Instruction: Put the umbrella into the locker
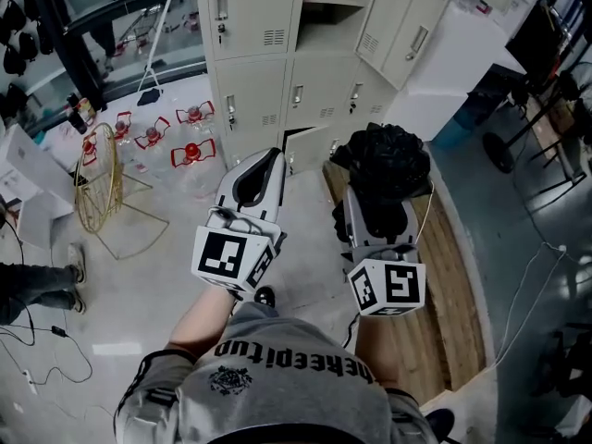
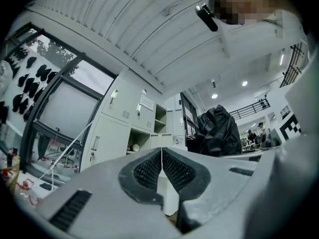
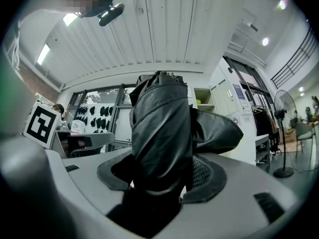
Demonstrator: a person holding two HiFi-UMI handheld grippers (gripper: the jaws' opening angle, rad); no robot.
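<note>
Black folded umbrella [image 1: 388, 165] stands pinched between the jaws of the right gripper [image 1: 370, 222], up in the air before the beige metal lockers [image 1: 254, 81]. Beside it, the left gripper [image 1: 270, 160] has its jaws pressed together on nothing. Below lie a pale floor [image 1: 166, 280] and a wooden platform [image 1: 453, 276].

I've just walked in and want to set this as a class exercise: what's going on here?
A person holds a gripper in each hand, facing a bank of grey lockers. The right gripper has its jaws clamped on a folded black umbrella. The left gripper is shut and empty. The umbrella is not in a locker yet.
</note>
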